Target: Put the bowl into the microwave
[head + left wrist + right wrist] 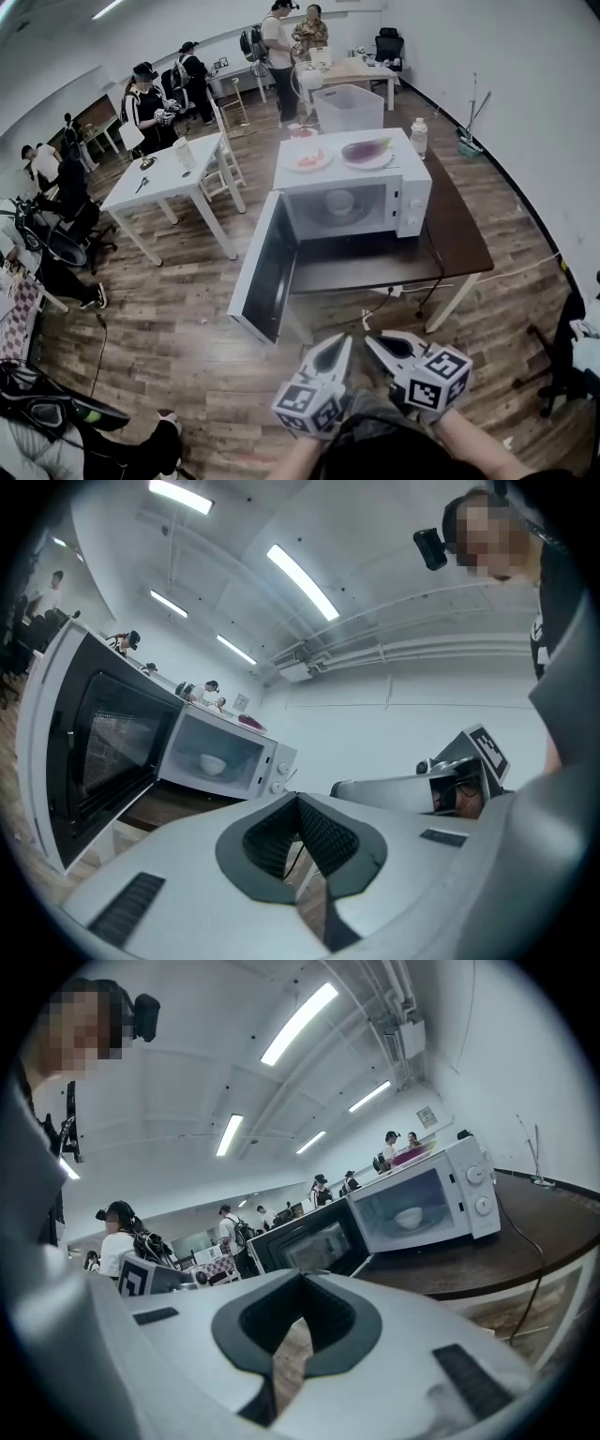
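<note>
The white bowl (339, 202) sits inside the microwave (410, 202) on the dark bench (459, 234), and the oven door (267, 272) is open toward 8 o'clock. The left tongs (339, 349) and the right tongs (377, 345), both closed and empty, are at 6 o'clock, well apart from the microwave.

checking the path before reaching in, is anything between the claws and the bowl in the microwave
Nothing visible. The door stands wide open at the left, leaving the bowl exposed in the microwave. The left claw and right claw are short of the table.
</note>
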The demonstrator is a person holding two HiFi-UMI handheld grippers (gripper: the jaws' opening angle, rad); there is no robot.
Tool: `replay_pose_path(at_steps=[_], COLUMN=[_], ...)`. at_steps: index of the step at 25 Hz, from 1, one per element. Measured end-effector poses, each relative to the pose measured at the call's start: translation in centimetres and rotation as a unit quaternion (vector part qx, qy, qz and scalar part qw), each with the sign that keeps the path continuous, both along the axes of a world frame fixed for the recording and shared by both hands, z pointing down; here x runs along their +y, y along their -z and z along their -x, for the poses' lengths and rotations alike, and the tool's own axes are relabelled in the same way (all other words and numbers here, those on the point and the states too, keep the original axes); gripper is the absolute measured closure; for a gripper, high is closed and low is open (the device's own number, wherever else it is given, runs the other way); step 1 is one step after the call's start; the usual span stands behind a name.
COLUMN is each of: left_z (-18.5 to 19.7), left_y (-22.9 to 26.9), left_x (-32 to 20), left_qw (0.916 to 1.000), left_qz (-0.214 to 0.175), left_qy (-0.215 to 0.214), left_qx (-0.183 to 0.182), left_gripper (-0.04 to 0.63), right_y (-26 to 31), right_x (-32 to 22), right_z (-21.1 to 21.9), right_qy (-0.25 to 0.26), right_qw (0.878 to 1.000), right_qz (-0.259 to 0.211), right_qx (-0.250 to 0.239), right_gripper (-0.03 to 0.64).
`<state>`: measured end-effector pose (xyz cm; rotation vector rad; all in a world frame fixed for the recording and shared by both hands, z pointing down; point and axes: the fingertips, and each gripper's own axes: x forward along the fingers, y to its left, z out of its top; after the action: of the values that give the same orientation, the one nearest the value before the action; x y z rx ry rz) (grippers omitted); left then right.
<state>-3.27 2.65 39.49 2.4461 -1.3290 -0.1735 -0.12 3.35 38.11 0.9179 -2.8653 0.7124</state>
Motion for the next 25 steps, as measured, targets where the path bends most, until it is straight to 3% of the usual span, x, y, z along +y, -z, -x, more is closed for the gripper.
replay_pose_path(at_steps=[13, 25], left_z=[1.1, 1.3], left_y=[-0.6, -0.6], left_x=[-0.1, -1.1], left_qw=[0.9999, 0.9996], left_qz=[0.007, 0.012], left_qy=[0.006, 0.010], left_qx=[0.009, 0.022], left_gripper=[0.595, 0.595], right_y=[-0.5, -0.5], right_x=[0.0, -1.1], right_z=[2.0, 1.4], right_qy=[0.021, -0.003], right_qw=[1.000, 1.000], right_qz=[0.005, 0.004], right_qx=[0.009, 0.016], right_gripper=[0.615, 0.617])
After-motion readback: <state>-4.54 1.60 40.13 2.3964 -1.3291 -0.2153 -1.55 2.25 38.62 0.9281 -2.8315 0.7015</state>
